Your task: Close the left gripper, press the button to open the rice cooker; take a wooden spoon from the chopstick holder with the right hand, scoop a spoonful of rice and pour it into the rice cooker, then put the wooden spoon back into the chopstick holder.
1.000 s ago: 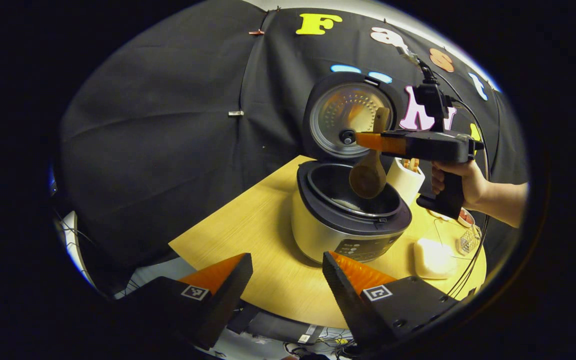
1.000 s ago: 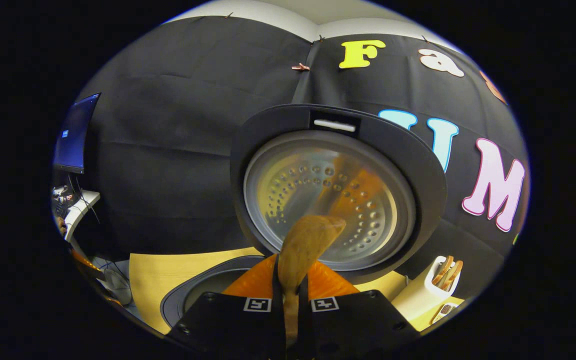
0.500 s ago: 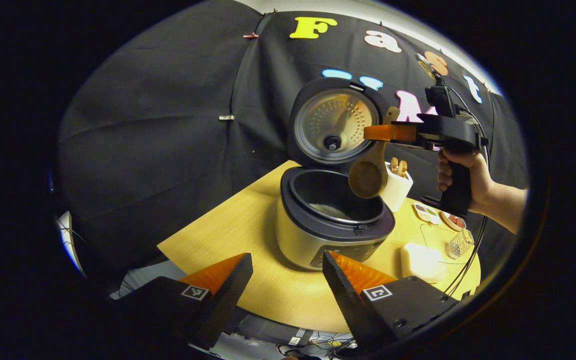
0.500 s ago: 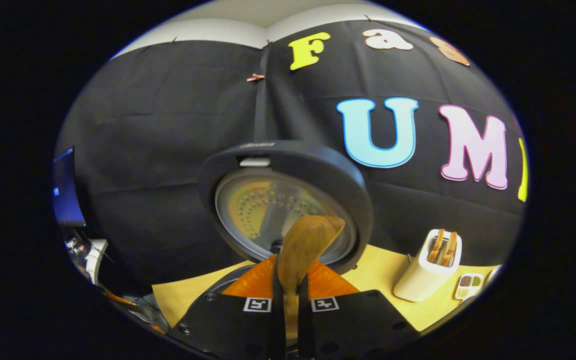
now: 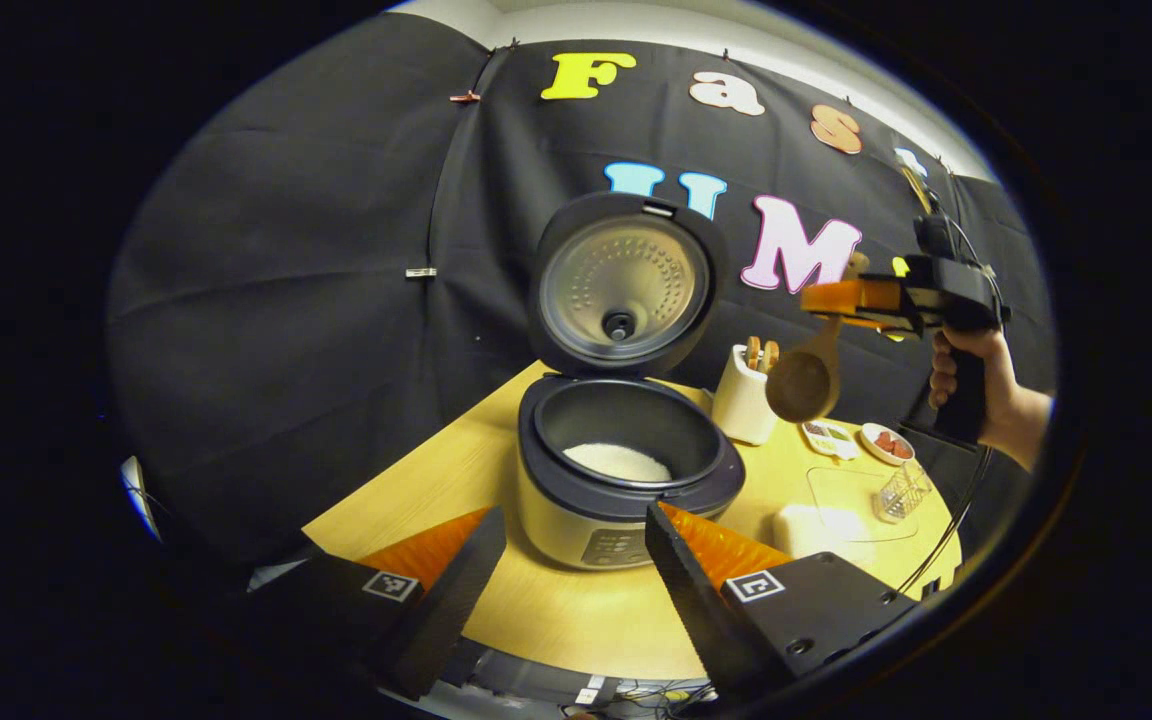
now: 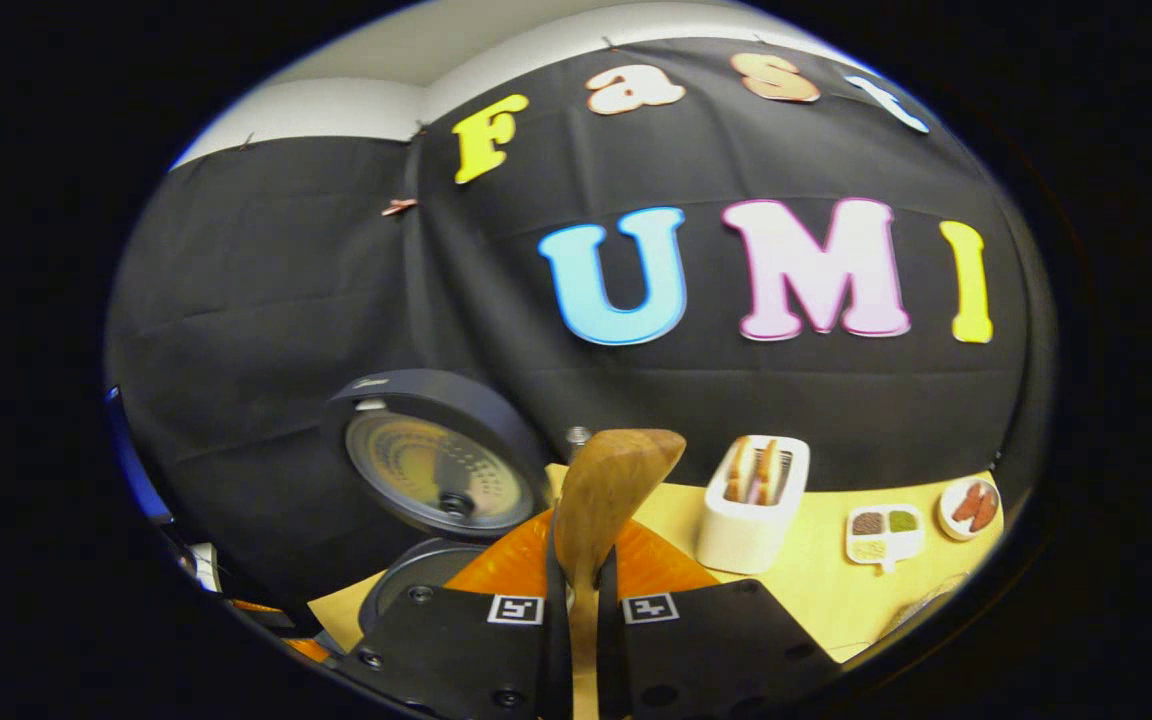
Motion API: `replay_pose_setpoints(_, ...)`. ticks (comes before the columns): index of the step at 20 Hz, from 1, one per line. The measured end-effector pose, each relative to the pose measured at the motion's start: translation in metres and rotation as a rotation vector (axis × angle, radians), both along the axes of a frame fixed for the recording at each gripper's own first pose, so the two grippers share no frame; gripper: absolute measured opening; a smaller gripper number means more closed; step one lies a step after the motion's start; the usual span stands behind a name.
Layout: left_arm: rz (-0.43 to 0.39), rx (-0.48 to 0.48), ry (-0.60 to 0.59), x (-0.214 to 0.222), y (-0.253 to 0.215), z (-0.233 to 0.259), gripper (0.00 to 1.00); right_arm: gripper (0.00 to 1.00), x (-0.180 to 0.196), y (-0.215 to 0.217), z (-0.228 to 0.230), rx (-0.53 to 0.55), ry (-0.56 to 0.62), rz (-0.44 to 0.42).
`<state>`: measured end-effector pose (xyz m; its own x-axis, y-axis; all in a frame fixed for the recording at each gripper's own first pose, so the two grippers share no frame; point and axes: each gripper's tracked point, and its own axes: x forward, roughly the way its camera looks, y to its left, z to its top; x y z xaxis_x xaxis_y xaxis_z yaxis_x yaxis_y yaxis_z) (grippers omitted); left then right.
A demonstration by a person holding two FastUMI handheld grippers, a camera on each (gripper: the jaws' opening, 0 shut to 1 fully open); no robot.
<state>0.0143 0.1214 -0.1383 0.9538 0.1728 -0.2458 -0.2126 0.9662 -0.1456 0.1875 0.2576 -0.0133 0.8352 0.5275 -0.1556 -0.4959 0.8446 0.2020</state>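
The right gripper (image 6: 576,590) is clamped on the wooden spoon (image 5: 804,380), held above the surface near the chopstick holder (image 5: 744,395). The left gripper (image 5: 576,545) stands apart. The bowl hangs low, so it may knock the holder over; the holder's opening seems narrow.

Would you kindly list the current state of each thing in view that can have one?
Rice cooker: lid up, white rice in the pot.
Wooden spoon: held in the air, bowl hanging down, near the chopstick holder.
Chopstick holder: upright on the table, utensils inside.
Right gripper: shut on the spoon handle.
Left gripper: open, holding nothing.
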Motion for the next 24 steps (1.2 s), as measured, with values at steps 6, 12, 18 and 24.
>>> replay_pose_setpoints(6,-0.049,0.018,-0.04,0.02,-0.034,0.022,0.96,0.14,0.025,-0.147,0.013,0.089,0.064,-0.26)
replay_pose_setpoints(12,-0.052,0.024,-0.027,0.045,-0.075,0.038,0.96,0.14,0.048,-0.28,-0.01,0.187,0.126,-0.492)
replay_pose_setpoints(18,-0.016,0.028,-0.036,0.07,-0.109,0.057,0.96,0.14,0.07,-0.381,-0.074,0.238,0.246,-0.662)
replay_pose_setpoints(24,0.011,0.044,-0.005,0.075,-0.133,0.061,0.96,0.14,0.078,-0.429,-0.13,0.214,0.314,-0.733)
